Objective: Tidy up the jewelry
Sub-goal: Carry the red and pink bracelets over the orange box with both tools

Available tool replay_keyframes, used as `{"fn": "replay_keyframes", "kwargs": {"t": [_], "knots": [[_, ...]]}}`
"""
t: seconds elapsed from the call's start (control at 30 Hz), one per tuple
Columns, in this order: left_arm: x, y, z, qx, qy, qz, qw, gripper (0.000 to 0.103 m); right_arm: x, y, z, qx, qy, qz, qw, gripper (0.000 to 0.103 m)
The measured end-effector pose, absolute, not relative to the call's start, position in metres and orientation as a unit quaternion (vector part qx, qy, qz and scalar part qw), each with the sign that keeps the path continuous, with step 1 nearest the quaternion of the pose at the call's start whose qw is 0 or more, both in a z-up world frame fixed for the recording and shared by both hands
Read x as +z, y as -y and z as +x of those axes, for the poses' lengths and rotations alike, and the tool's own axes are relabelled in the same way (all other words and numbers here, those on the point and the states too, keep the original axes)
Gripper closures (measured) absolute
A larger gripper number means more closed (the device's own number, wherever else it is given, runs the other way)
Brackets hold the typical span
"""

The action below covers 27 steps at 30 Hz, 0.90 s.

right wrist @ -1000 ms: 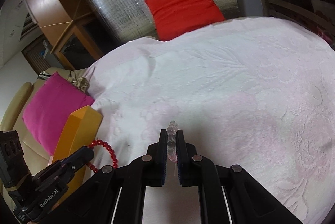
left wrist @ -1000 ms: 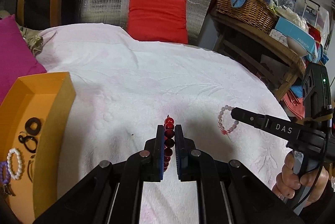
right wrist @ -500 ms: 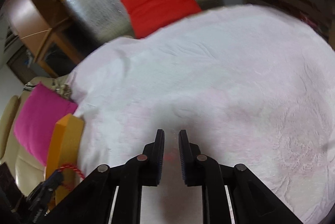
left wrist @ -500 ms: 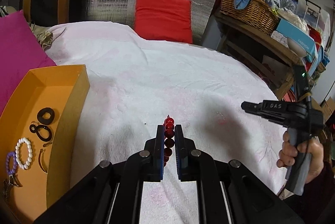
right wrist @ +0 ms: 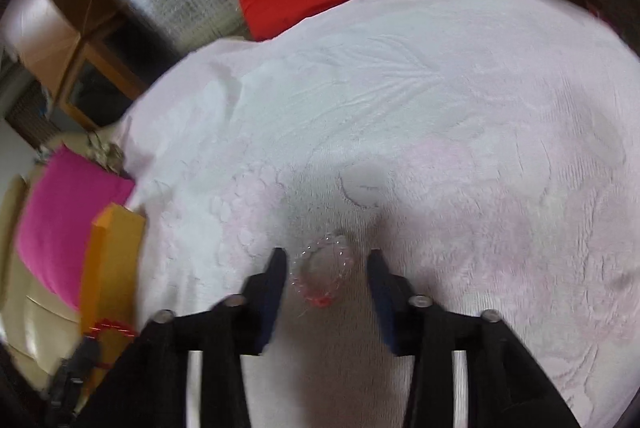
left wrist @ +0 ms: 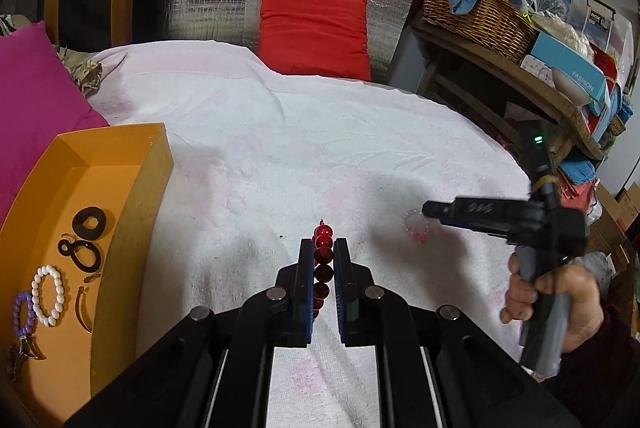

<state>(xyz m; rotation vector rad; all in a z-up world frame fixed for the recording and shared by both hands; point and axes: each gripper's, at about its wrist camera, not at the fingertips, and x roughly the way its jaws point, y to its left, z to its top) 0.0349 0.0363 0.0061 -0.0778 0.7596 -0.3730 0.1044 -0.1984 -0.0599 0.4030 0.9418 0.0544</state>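
1. The left gripper (left wrist: 321,260) is clamping a red bracelet (left wrist: 322,270) between its fingers; the strand is running along the fingers, with a few beads poking out past the tips and the rest hanging down behind them.
2. The orange box (left wrist: 132,196) is lying to the left of that gripper, its near wall just beside the left finger. Inside it are a white bracelet (left wrist: 50,294), a purple bracelet (left wrist: 22,312) and dark rings (left wrist: 82,236). Judging by this, the red strand is going leftward over the wall, and the left hand is plainly the nearer one for that.
3. The right gripper (right wrist: 327,270) is standing spread wide, gripping nothing.
4. The pink bracelet (right wrist: 322,274) is lying flat on the white towel (right wrist: 440,108), right between the right fingers and touching neither as far as the blur allows. Its loop is slightly longer along the finger direction, with a red knot at the near end.
5. The coming move for the right side is probably turning on this: the loop is sitting squarely in the gap, so a closing pinch is likely catching both sides of the ring, provided the tips are reaching the cloth. How high they are is hard to tell.
6. In the left view the same loop (left wrist: 416,228) is lying just under the right tool's nose.
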Motion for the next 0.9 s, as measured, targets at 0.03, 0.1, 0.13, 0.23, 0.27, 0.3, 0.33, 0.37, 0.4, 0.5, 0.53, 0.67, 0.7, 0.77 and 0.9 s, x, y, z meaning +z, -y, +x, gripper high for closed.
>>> {"fn": "replay_keyframes", "kwargs": {"t": [0.03, 0.1, 0.13, 0.23, 0.27, 0.3, 0.33, 0.37, 0.4, 0.5, 0.53, 0.67, 0.7, 0.77, 0.9], "knots": [[0.006, -0.037, 0.035, -0.181, -0.368, -0.039, 0.911, 0.094, -0.063, 0.195, 0.107, 0.016, -0.454, 0.179, 0.873, 0.074], [0.007, -0.039, 0.035, -0.181, -0.368, -0.041, 0.911, 0.094, -0.071, 0.190, 0.113, 0.003, -0.464, 0.156, 0.872, 0.081], [0.007, -0.040, 0.035, -0.181, -0.368, -0.041, 0.911, 0.094, -0.074, 0.187, 0.115, -0.004, -0.467, 0.142, 0.873, 0.085], [0.009, -0.043, 0.033, -0.182, -0.365, -0.045, 0.912, 0.094, -0.074, 0.173, 0.115, -0.019, -0.454, 0.083, 0.887, 0.094], [0.010, -0.045, 0.032, -0.184, -0.363, -0.047, 0.912, 0.094, -0.073, 0.173, 0.114, -0.019, -0.451, 0.081, 0.889, 0.094], [0.012, -0.047, 0.032, -0.183, -0.362, -0.049, 0.913, 0.094, -0.070, 0.173, 0.112, -0.017, -0.446, 0.087, 0.891, 0.094], [0.013, -0.049, 0.030, -0.184, -0.359, -0.053, 0.914, 0.094, -0.065, 0.174, 0.110, -0.013, -0.438, 0.097, 0.894, 0.094], [0.015, -0.050, 0.029, -0.184, -0.357, -0.056, 0.914, 0.094, -0.059, 0.175, 0.107, -0.009, -0.427, 0.104, 0.898, 0.094], [0.017, -0.053, 0.027, -0.186, -0.354, -0.060, 0.915, 0.094, -0.050, 0.175, 0.102, -0.002, -0.412, 0.114, 0.904, 0.094], [0.030, -0.061, 0.018, -0.188, -0.337, -0.067, 0.920, 0.094, -0.027, 0.175, 0.086, 0.037, -0.367, 0.156, 0.916, 0.094], [0.037, -0.067, 0.013, -0.187, -0.326, -0.070, 0.924, 0.094, -0.019, 0.172, 0.080, 0.053, -0.352, 0.166, 0.920, 0.094], [0.060, -0.095, -0.005, -0.174, -0.290, -0.085, 0.937, 0.094, 0.008, 0.145, 0.055, 0.115, -0.299, 0.168, 0.932, 0.094], [0.065, -0.104, -0.009, -0.165, -0.283, -0.087, 0.941, 0.094, 0.013, 0.136, 0.050, 0.134, -0.291, 0.170, 0.932, 0.094], [0.072, -0.125, -0.018, -0.147, -0.272, -0.091, 0.947, 0.094, 0.021, 0.119, 0.042, 0.170, -0.283, 0.174, 0.928, 0.094], [0.073, -0.169, -0.032, -0.091, -0.270, -0.095, 0.954, 0.094, 0.031, 0.076, 0.029, 0.240, -0.275, 0.179, 0.914, 0.094]]}}
